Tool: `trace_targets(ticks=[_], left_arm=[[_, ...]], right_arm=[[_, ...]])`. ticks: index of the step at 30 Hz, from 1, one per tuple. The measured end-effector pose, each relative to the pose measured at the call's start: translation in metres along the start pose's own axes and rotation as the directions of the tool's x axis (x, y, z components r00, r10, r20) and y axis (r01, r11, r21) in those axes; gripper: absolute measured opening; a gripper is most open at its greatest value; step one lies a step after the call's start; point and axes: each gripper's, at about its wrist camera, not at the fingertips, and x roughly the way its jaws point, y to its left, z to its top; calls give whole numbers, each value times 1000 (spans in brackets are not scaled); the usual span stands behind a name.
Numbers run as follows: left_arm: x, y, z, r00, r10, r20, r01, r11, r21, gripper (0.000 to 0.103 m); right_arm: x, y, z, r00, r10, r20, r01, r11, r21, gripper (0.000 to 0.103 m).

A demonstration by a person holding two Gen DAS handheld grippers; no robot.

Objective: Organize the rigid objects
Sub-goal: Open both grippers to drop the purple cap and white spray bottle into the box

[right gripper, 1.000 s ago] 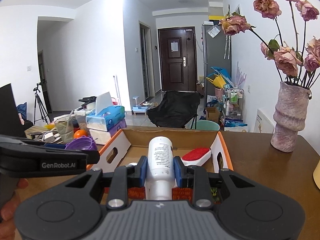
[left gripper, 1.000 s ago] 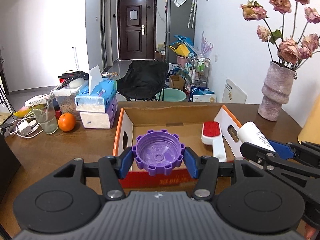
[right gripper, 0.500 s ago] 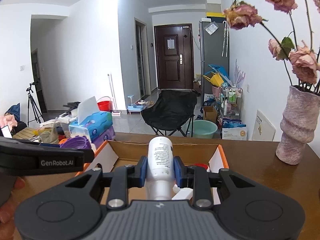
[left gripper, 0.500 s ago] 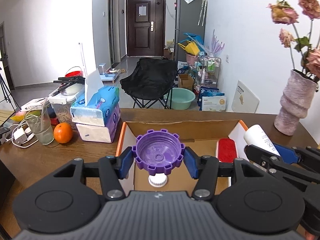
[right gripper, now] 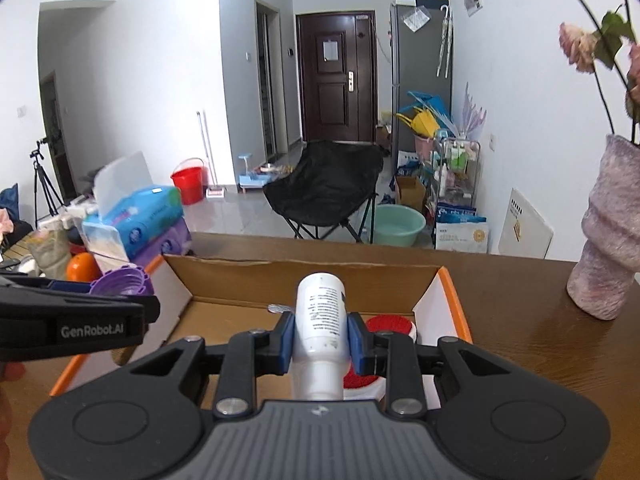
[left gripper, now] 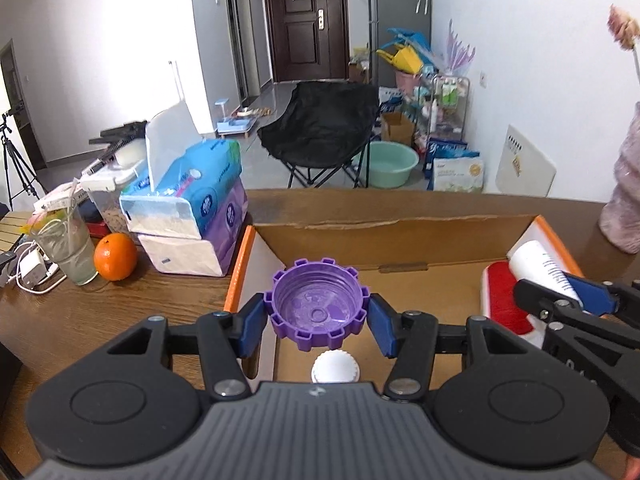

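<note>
My left gripper (left gripper: 317,322) is shut on a purple toothed cap (left gripper: 318,305), held hollow side up above the near left part of an open cardboard box (left gripper: 400,232). A white ribbed cap (left gripper: 335,367) lies on the box floor just below it. My right gripper (right gripper: 321,338) is shut on a white bottle (right gripper: 321,320), its flat bottom pointing away, over the right half of the box (right gripper: 304,266). Under the bottle lies a red and white brush (right gripper: 390,326), also seen as the brush (left gripper: 500,300) in the left wrist view. The right gripper (left gripper: 560,298) with its bottle (left gripper: 540,266) shows there at the right edge.
On the wooden table (left gripper: 100,312) left of the box stand stacked tissue packs (left gripper: 188,216), an orange (left gripper: 115,256), a glass (left gripper: 66,246) and cables. A pink vase (right gripper: 612,240) with dried roses stands to the right. A black folding chair (right gripper: 324,188) sits beyond the table.
Both grippers have moved forward and lower over the box, each keeping its object. The box and the far room look nearer, and the white ribbed cap has come into view.
</note>
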Motion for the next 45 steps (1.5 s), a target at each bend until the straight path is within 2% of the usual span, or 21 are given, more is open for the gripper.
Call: trace_targets(ticks=[11,12,13,15,16,17,19,32,45], left_arm=[[27,3,-10,999,8,-50,-9,1000,-13,57],[27,3,-10,999,9,-50,-10,1000,-13,65],[26,4,-11,999,8,-47,-8,1000,-16,83],[22,6,-12,1000,7,-13,-7,1000,-18,101],[18,8,-12,1000,12,9,-12,1000,-15,103],[17,8,-11,1000,16,15,-16,1000,-12,103],[15,12,-11,1000,2,5,-2,1000,-24,103],[12,26,-16,999,15,-30,-17,999,-50,103],[-24,29,-26,1000,10,-12,-10,999,-49,103]], right_arm=[[26,-3,-10,1000,4,-31,-4,1000,15,27],[27,-2,-10,999,6,-33,-6,1000,13,27],[27,-3,-10,999,8,-35,-7,1000,14,28],[23,-6,-10,999,-2,-36,3,1000,14,54],[21,-7,-10,999,-14,-34,15,1000,14,88],[17,-8,-11,999,-28,-21,29,1000,11,102],[10,-11,-14,998,-54,18,54,999,6,103],[-3,-18,-21,998,-65,-8,65,997,42,103],[-43,-15,-30,998,-69,6,68,995,70,103]])
